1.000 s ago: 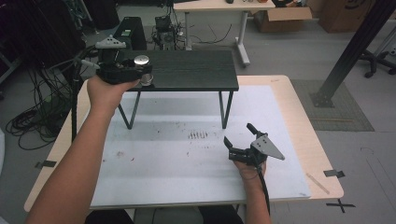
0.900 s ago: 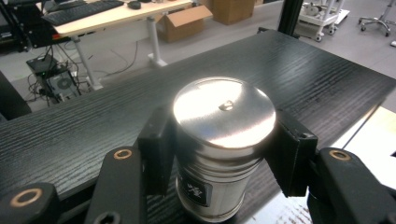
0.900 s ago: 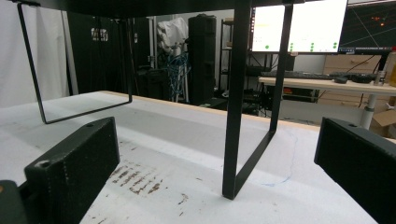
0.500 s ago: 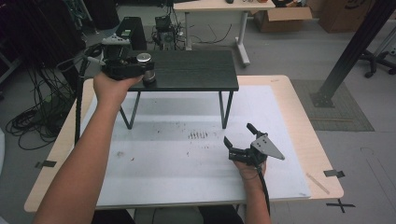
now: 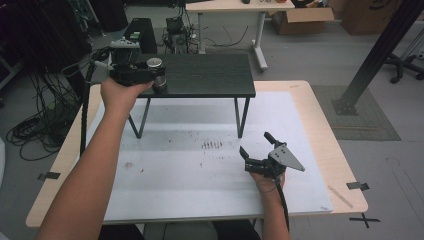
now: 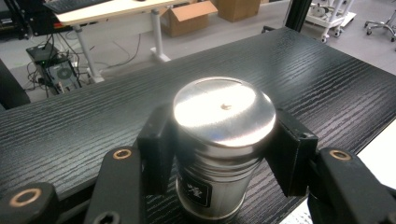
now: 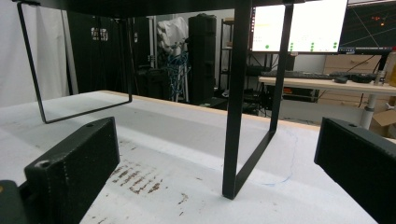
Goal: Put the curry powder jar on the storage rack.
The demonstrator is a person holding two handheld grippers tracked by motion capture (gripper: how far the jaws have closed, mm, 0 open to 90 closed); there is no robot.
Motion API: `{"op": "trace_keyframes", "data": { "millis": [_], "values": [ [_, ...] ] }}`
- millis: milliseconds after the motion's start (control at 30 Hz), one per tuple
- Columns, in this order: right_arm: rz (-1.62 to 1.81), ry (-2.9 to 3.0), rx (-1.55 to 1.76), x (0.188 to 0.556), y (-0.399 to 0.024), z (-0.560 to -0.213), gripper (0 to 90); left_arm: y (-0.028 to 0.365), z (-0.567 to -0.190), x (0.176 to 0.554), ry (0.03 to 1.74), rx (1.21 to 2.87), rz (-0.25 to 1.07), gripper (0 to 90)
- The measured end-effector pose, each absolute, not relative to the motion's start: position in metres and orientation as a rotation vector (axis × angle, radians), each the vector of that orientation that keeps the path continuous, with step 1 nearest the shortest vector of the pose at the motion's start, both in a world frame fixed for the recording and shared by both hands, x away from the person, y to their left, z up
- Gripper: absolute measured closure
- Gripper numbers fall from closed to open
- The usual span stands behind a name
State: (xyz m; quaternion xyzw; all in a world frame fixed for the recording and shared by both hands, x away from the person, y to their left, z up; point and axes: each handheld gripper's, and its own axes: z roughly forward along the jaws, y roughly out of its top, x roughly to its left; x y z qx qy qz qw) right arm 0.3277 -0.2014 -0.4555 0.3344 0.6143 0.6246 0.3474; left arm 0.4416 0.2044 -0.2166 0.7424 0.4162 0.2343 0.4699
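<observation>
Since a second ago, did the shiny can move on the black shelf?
Yes. The shiny can, clamped in the left gripper, went rightward from the left edge of the black shelf, further onto it.

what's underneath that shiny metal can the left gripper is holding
The metal can stands on the black raised shelf, its dark wood-grain top showing all round. The left gripper and the can itself hide its base.

A light wooden surface (image 5: 320, 107) carries a white mat (image 5: 200, 175), smudged with dark marks near its middle. On the mat stands a small black raised shelf (image 5: 210, 75) on thin metal legs. A metal canister (image 5: 156, 75) sits upright at the shelf's near left corner.
</observation>
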Motion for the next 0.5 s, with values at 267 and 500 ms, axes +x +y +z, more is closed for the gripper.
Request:
{"op": "trace_keyframes", "data": {
  "millis": [267,500],
  "values": [
    [1.620,1.594,0.867,0.3277,-0.2014,-0.4555,0.0,0.2038,-0.2181,0.4411,1.025,1.828,0.586,36.5],
    [1.617,1.596,0.865,0.3278,-0.2012,-0.4554,0.0,0.2076,-0.2175,0.4379,1.012,1.822,0.598,35.5]
  ]
}}
